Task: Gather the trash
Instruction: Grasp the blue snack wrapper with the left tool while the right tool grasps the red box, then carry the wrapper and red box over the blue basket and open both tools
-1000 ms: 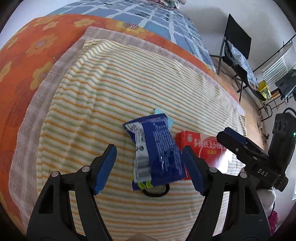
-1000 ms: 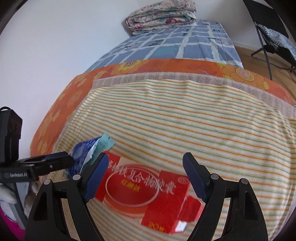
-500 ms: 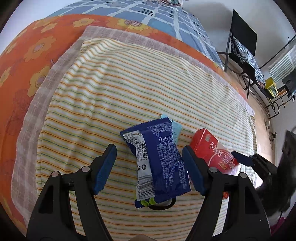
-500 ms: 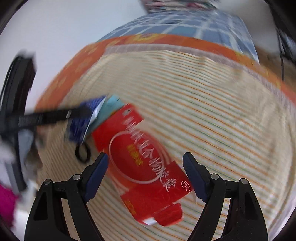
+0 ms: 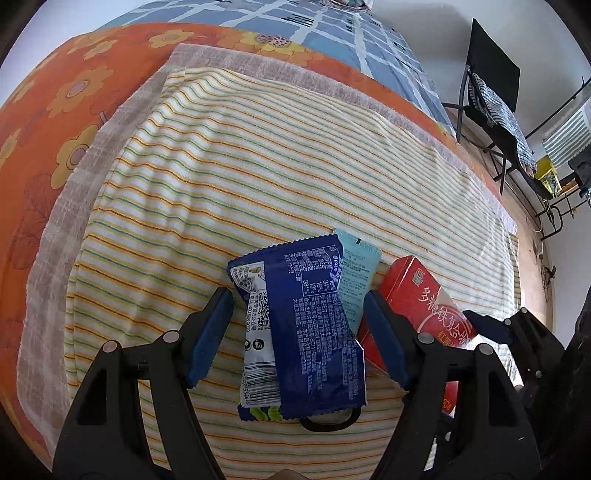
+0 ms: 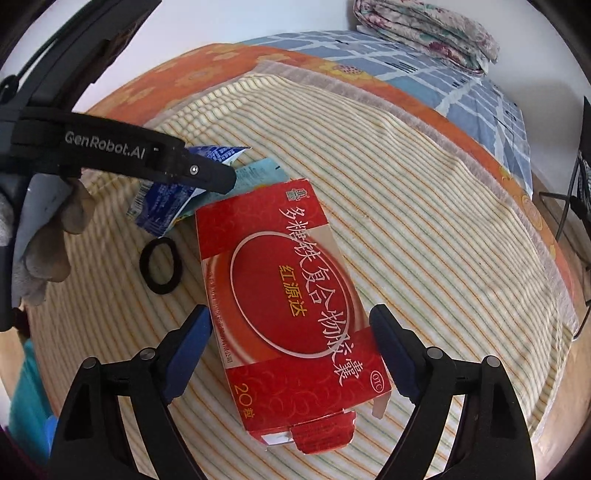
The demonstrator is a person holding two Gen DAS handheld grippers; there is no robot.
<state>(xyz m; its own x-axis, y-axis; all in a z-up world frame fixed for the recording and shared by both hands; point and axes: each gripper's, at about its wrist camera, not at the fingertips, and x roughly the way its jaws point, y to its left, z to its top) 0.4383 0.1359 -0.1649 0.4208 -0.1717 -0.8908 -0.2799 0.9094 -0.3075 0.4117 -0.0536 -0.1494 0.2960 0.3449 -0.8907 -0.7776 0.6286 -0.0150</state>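
Note:
A blue snack wrapper (image 5: 306,328) lies on the striped towel (image 5: 258,155), partly over a light teal sachet (image 5: 356,273). My left gripper (image 5: 299,332) is open, its jaws on either side of the blue wrapper, not touching it. A flattened red medicine box (image 6: 291,299) lies to the right; it also shows in the left wrist view (image 5: 424,302). My right gripper (image 6: 290,350) is open with its jaws straddling the box's near half. The blue wrapper (image 6: 166,195) and teal sachet (image 6: 258,171) show behind the left gripper's finger (image 6: 192,170) in the right wrist view.
A black hair tie (image 6: 161,265) lies on the towel beside the box and under the wrapper's near edge (image 5: 327,424). The towel covers an orange flowered sheet (image 5: 55,92) on a bed. A folded quilt (image 6: 424,29) lies at the far end. A black folding chair (image 5: 491,92) stands to the right.
Both grippers moved forward and lower over the trash. The left gripper's jaws now flank the blue wrapper; the right gripper turned and now straddles the red box. Both stayed open.

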